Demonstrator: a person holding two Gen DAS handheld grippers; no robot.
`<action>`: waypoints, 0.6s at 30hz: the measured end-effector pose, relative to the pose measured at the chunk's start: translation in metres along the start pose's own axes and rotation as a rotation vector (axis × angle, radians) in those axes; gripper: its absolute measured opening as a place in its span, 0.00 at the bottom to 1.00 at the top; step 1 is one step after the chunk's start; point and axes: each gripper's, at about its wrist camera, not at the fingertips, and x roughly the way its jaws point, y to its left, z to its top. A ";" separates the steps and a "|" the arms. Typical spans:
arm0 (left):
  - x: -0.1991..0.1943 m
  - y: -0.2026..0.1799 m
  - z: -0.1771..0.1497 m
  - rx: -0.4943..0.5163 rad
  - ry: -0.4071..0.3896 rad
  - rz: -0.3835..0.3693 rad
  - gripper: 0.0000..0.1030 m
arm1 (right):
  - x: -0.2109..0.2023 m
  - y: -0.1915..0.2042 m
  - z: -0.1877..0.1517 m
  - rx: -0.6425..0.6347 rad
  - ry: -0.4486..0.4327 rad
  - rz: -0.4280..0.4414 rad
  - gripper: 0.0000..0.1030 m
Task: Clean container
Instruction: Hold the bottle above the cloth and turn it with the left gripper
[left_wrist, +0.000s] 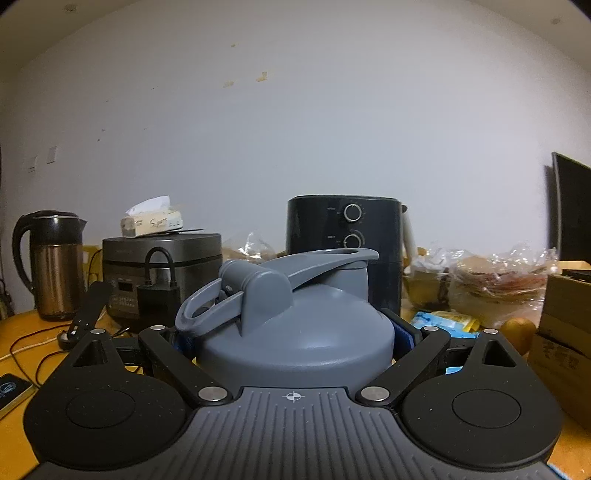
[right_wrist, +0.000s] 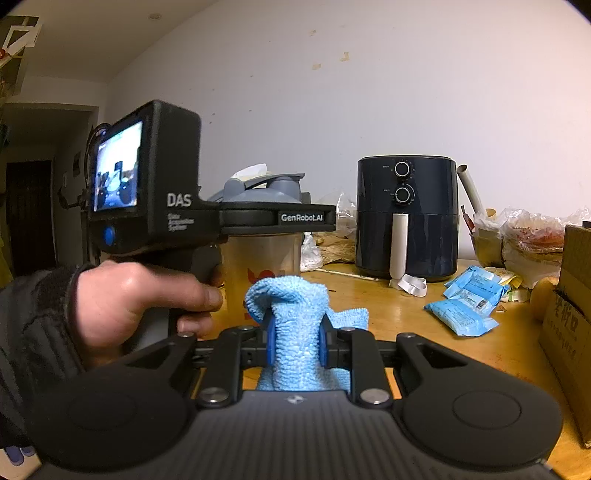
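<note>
My left gripper (left_wrist: 295, 332) clamps the lidded container (right_wrist: 262, 258); my right gripper (right_wrist: 295, 343) pinches the blue cloth (right_wrist: 295, 325) just beside it, wiping seemingly unstarted.

Right gripper (right_wrist: 295, 341) clamping blue cloth (right_wrist: 295, 321), shaker bottle (right_wrist: 264, 258) behind

Left gripper (left_wrist: 295, 332): jaws spread wide, clamped on the grey lid (left_wrist: 295, 325) of the container, pointing about level. Left hand (right_wrist: 140, 306): wrapped around the gripper's handle, sleeve at wrist. Right gripper (right_wrist: 295, 339): 2 blue pads (right_wrist: 271, 339) pinch the blue cloth (right_wrist: 295, 332).
</note>
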 end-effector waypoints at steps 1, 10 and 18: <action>0.000 0.001 -0.001 0.002 -0.003 -0.011 0.93 | 0.000 0.000 0.000 0.001 -0.001 0.001 0.19; 0.002 0.012 -0.003 0.012 -0.016 -0.105 0.93 | 0.002 -0.002 -0.002 0.010 0.000 0.003 0.19; 0.004 0.024 -0.003 0.015 -0.009 -0.181 0.93 | 0.004 -0.002 -0.003 0.018 0.000 0.008 0.19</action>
